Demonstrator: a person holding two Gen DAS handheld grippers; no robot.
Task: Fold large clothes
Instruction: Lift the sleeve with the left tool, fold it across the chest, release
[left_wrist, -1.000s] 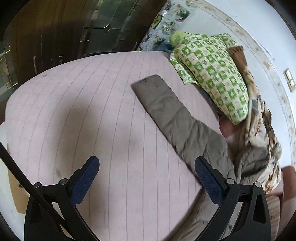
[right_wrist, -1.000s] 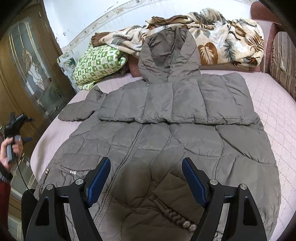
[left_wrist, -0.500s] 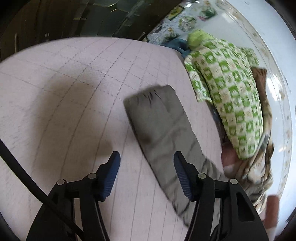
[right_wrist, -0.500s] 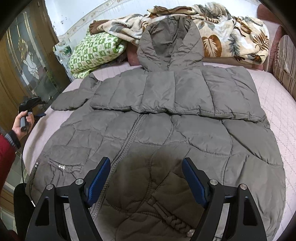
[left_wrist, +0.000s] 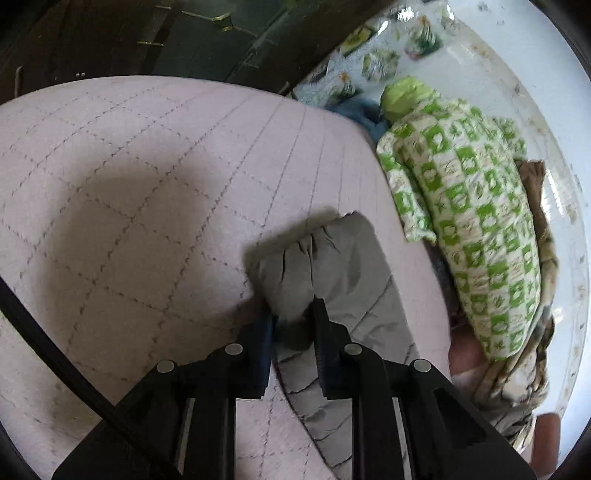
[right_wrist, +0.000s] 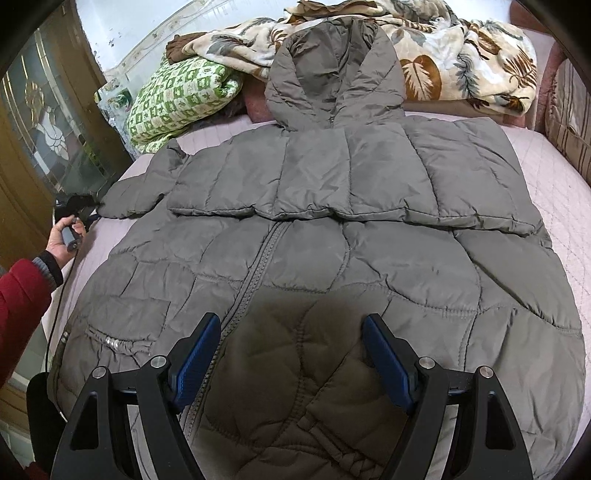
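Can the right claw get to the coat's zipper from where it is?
Probably yes. The right claw is open right above the coat, and the zipper runs bare just ahead of it, nothing covering it.

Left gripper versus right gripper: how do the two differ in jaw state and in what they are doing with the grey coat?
The left gripper has just been closing and is shut on the sleeve cuff; the right gripper stands wide open with nothing between its pads. The left gripper works at the sleeve end near the bed's edge; the right gripper hangs over the coat front beside the zipper. Both have black frames and blue pads.
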